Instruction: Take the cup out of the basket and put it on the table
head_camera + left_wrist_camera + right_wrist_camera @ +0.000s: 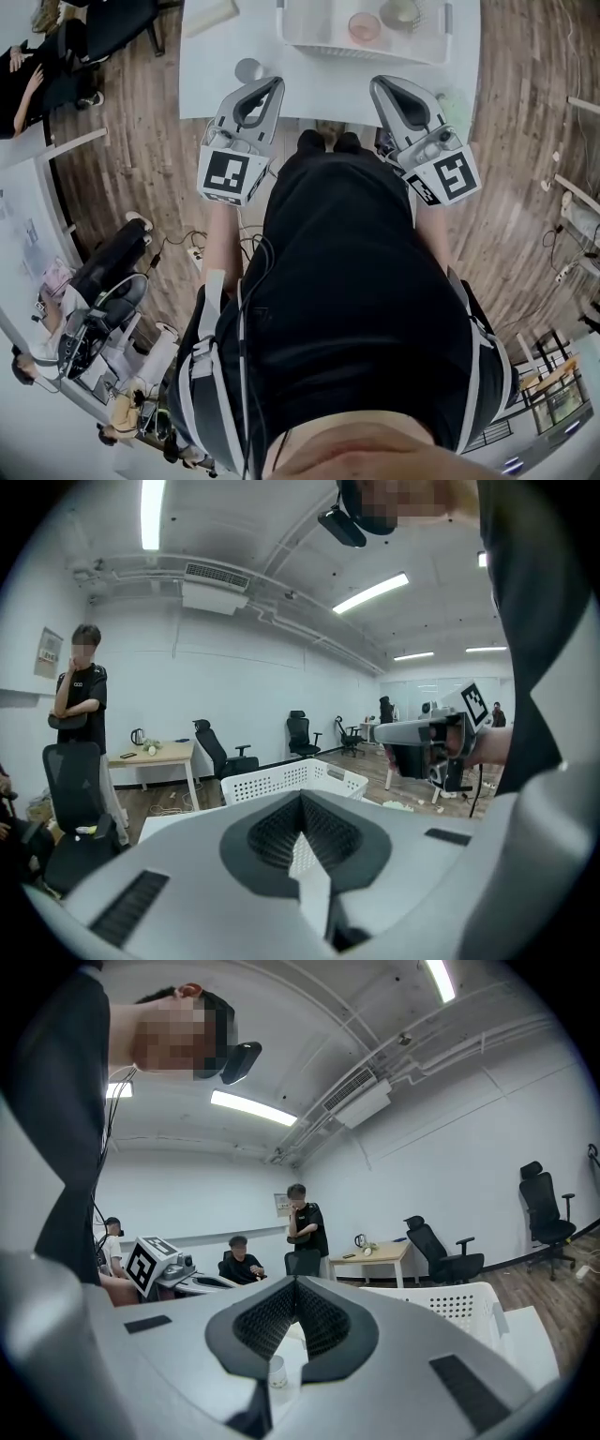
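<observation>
OK, cup is out of the basket. It stands on the white table near the front edge, left of the basket and apart from it. The right gripper view also shows a small pale cup upright on the tabletop, just below the jaw tips. The basket is white with perforated walls and sits further back on the table. It holds a pink bowl and a second round vessel. Left gripper is clenched, pads together with nothing between them, and held above the table's front edge beside the person's torso. In the head view its tip is just right of the cup and not on it. Right gripper mirrors it on the other side, also clamped on nothing. Background: a standing person, a wooden desk and office chairs.
</observation>
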Motion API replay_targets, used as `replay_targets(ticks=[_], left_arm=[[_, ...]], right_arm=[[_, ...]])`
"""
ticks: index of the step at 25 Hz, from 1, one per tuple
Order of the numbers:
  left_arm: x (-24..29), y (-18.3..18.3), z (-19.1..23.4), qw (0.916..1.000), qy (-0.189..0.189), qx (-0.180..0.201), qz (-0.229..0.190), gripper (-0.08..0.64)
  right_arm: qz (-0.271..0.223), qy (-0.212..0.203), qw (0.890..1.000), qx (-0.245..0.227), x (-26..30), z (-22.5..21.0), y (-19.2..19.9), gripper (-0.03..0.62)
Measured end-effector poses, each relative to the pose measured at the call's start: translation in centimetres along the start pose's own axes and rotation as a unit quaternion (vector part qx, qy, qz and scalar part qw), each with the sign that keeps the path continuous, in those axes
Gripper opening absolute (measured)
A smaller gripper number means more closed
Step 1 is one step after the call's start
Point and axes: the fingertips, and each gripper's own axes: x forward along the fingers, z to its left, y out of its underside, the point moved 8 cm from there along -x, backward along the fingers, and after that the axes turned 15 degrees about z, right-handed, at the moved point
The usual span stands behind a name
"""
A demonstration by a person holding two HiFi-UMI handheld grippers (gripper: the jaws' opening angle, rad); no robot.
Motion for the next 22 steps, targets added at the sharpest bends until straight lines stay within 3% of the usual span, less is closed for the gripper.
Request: replay_targets(ticks=[5, 16, 22], left_arm=[[0.2, -1.5, -0.8, 0.9992, 0.025, -0.002, -0.033, 0.020], [3.2, -4.2, -1.6, 0.9966, 0.067, 0.031, -0.035, 0.020], [2.8, -4.9, -2.3, 0.9941, 0.092, 0.033, -0.048, 0.021]], right_arm=[[-0.002, 0.016, 1.000, 0.002, -0.7, -0.2, 0.1, 0.018], [-0.005, 0.050, 0.999, 0.007, -2.2, -1.5, 0.2, 0.018], [0.010, 0.054, 0.998, -0.012, -1.6, -0.4, 0.2, 0.018]])
